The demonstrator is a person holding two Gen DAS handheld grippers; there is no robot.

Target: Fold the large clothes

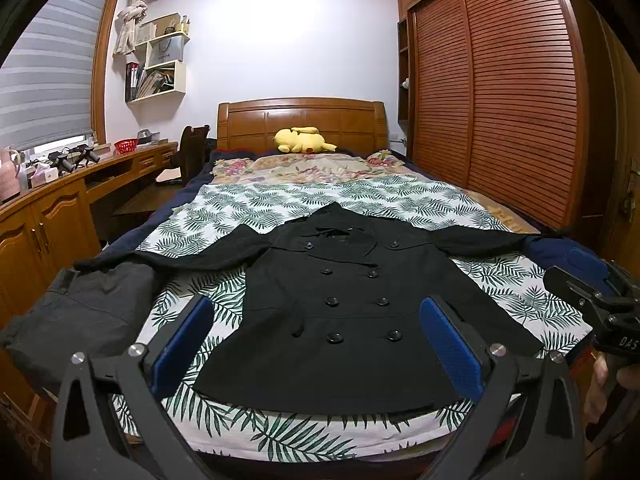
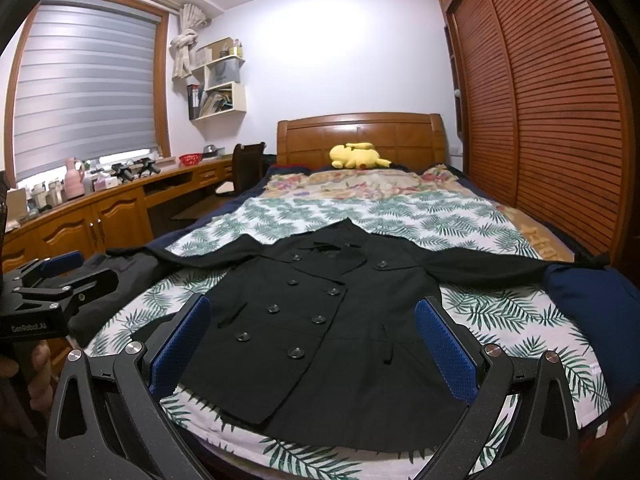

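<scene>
A black double-breasted coat [image 1: 340, 312] lies flat, front up, on the leaf-print bedspread [image 1: 280, 200], sleeves spread to both sides, hem toward me. It also shows in the right wrist view [image 2: 320, 320]. My left gripper [image 1: 316, 340] is open and empty, hovering over the coat's hem near the foot of the bed. My right gripper [image 2: 312, 344] is open and empty too, above the hem. Each gripper appears at the other view's edge: the right gripper [image 1: 592, 292] and the left gripper [image 2: 60, 276].
A grey garment [image 1: 80, 304] lies at the bed's left edge, a navy garment [image 2: 592, 312] at the right edge. A yellow plush toy [image 1: 302, 140] sits by the headboard. A wooden desk [image 1: 60, 200] runs along the left; a slatted wardrobe [image 1: 500, 100] stands at right.
</scene>
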